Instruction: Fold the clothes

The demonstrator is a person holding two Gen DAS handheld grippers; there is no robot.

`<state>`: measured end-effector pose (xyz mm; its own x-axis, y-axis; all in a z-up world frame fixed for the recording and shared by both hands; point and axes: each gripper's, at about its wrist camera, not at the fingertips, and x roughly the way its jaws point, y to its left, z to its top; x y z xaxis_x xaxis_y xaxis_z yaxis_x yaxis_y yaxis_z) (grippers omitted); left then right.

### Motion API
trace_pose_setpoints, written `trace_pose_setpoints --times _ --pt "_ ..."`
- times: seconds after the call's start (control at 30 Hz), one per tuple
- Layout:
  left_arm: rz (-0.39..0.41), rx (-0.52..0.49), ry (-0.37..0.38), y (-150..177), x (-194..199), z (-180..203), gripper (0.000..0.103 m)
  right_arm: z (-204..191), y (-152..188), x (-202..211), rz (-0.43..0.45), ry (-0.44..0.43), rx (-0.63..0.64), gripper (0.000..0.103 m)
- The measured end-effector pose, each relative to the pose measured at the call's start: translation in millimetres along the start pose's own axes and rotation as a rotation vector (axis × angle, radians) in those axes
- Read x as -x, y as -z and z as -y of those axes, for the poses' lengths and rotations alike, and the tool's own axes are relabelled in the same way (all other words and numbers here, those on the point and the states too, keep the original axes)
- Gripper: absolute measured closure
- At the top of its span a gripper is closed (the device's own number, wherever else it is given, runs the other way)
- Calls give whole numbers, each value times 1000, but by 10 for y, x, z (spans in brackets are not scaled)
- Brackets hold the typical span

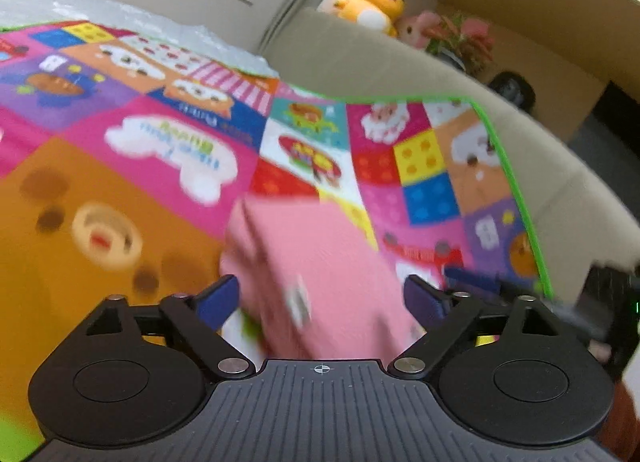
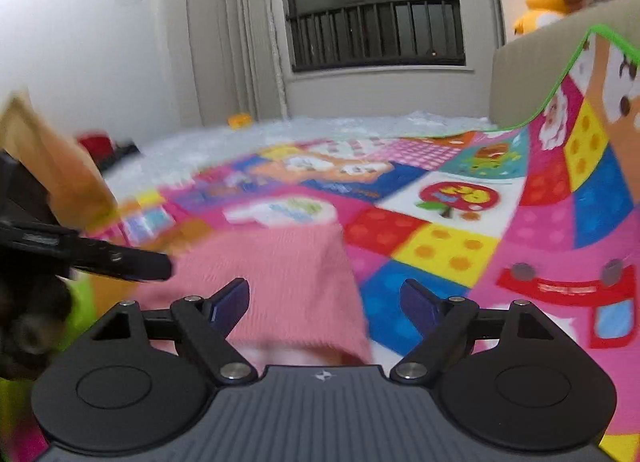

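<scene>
Play mat (image 1: pixel 132 166): colourful patchwork, green-edged, one side curled up against a beige padded wall (image 1: pixel 360 62).
Pink garment (image 1: pixel 320 262): folded, lying flat on the mat, directly ahead of both tools; blurred.
Left gripper (image 1: pixel 320 298): fingers spread wide, holding nothing.
Right gripper (image 2: pixel 324 302): fingers spread wide, holding nothing, over the garment's edge.

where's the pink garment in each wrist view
Left wrist: the pink garment lies low centre, between the open fingers of the left hand-held gripper.
Right wrist: pink garment low centre-left, by the right hand-held gripper.
Shared landmark: yellow duck plush, upper right in both.
</scene>
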<state>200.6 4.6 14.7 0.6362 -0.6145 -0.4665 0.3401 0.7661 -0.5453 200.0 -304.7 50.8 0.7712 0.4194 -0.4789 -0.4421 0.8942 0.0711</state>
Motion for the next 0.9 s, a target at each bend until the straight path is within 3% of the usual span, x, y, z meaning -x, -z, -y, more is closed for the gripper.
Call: trace_pose_setpoints --times 0.1,0.17,0.23,0.33,0.47,0.53,0.6,0.7,0.77,0.83,0.9 --pt "-73 61 20 252 -81 -16 51 -26 301 -217 -122 95 56 19" --pt "-87 40 70 343 -131 134 53 38 348 -205 -122 95 -3 19" --pt "-85 -10 114 401 -152 316 45 44 281 -107 -99 126 0 19" --pt "-119 13 108 396 -219 316 37 21 139 55 -50 147 26 19" --pt "-131 15 78 489 -154 223 39 -101 -110 202 55 61 22 19" --pt "-128 -4 95 528 -68 231 28 -203 -241 184 91 6 31 19" --pt "-115 -16 96 571 32 233 12 -371 -277 63 67 -46 85 19" --pt "-79 23 73 614 198 100 11 -636 -104 -331 -64 -21 257 17" --pt "-54 63 60 634 304 -4 11 -661 69 -521 -103 1 312 9" --pt "-33 86 35 618 387 -43 10 -632 5 -431 -90 -5 255 10" --pt "2 69 -29 590 483 -48 5 -679 -54 -172 -18 -8 274 11"
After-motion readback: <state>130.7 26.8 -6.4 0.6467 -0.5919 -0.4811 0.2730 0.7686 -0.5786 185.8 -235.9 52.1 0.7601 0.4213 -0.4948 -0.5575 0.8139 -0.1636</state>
